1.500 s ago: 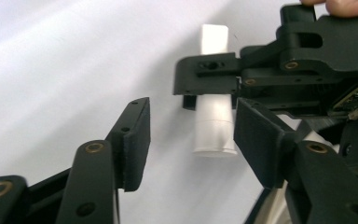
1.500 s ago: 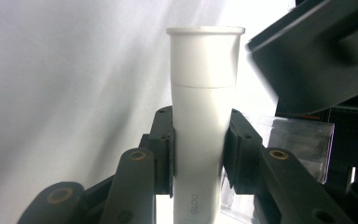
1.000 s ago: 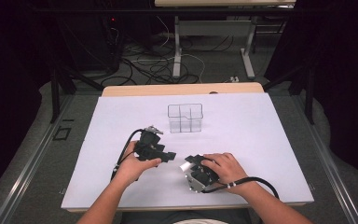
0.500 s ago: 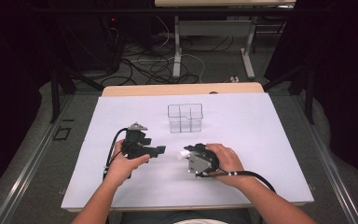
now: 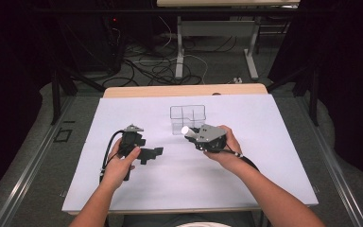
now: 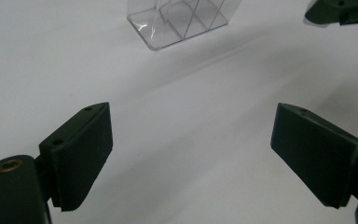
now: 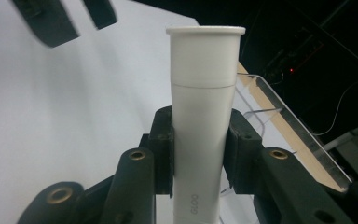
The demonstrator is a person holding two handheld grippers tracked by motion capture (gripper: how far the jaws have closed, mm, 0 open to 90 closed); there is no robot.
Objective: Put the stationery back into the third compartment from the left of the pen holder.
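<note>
1. Between the pads of my right tool [image 5: 192, 133] sits a white tube [image 7: 204, 116], clamped on both sides around its lower half; its capped end sticks out well past the fingertips.
2. Just ahead of that tool, nearly touching the tube's tip in the high view, stands the clear divided organizer [image 5: 188, 118] on the white table [image 5: 264, 156]. From the right gripper view its wall shows close on the tool's right, past the tube.
3. My left tool [image 5: 152, 154] is empty. Its jaws have just been opening and now stand wide, with nothing but bare table between the pads [image 6: 81, 154].
4. Ahead of the left tool and a little to its left, the organizer [image 6: 179, 21] shows apart from it, and the right tool's tip [image 6: 340, 11] peeks in at the far right.
5. I judge the pick-up done: the tube is off the table and carried toward the organizer.
6. Left to do, as I read it: tip the tube upright over a compartment, lower it in, and let go. I cannot tell yet which compartment it suits.
</note>
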